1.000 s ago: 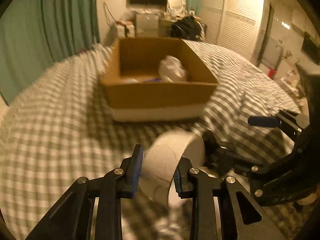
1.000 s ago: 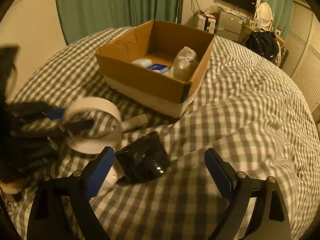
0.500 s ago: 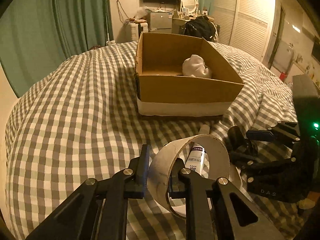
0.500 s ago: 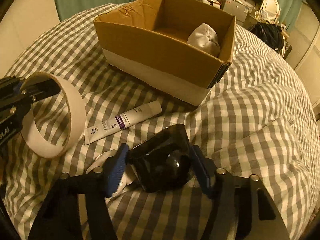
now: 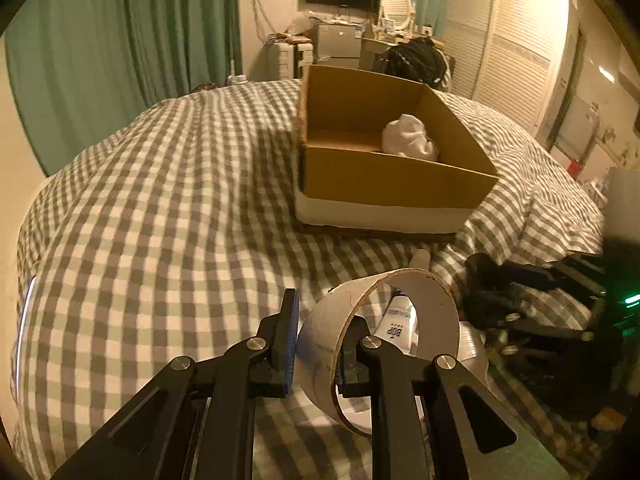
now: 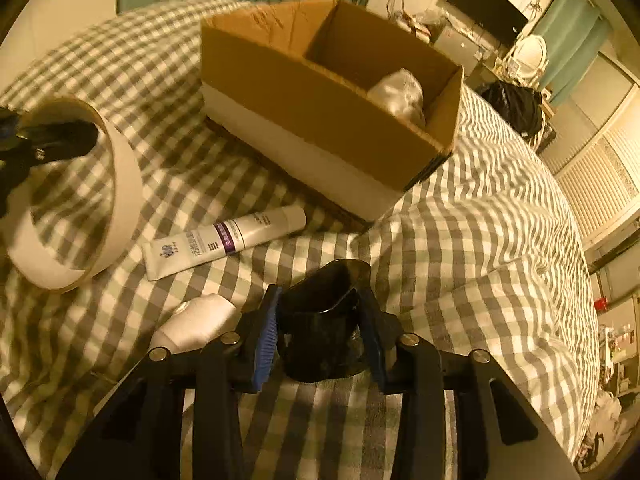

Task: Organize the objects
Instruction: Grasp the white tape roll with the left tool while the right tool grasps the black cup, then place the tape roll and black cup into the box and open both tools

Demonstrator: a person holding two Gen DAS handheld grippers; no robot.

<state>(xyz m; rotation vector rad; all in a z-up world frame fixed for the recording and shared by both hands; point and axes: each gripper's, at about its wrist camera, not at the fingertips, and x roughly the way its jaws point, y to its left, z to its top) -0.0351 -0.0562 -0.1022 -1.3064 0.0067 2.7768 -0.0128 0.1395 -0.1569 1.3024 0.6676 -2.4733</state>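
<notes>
My left gripper (image 5: 316, 332) is shut on the wall of a wide white tape ring (image 5: 436, 312), held just above the checked bedspread; the ring also shows in the right wrist view (image 6: 120, 196). My right gripper (image 6: 320, 328) is shut on a black glossy container (image 6: 324, 320). An open cardboard box (image 5: 392, 180) sits ahead on the bed, also in the right wrist view (image 6: 304, 100), with a crumpled white cloth (image 5: 408, 140) inside. A white cream tube (image 6: 228, 240) and a white bottle (image 6: 192, 324) lie between the grippers.
The checked bedspread (image 5: 160, 200) bulges in soft folds around the box. Green curtains (image 5: 120, 40) hang at the left. A desk with a black bag (image 5: 416, 60), a TV and a white wardrobe stand behind the bed.
My right gripper has closed on the black container and lifted it slightly. My left gripper, holding the tape ring, has swung left, so the box now sits to the right.
</notes>
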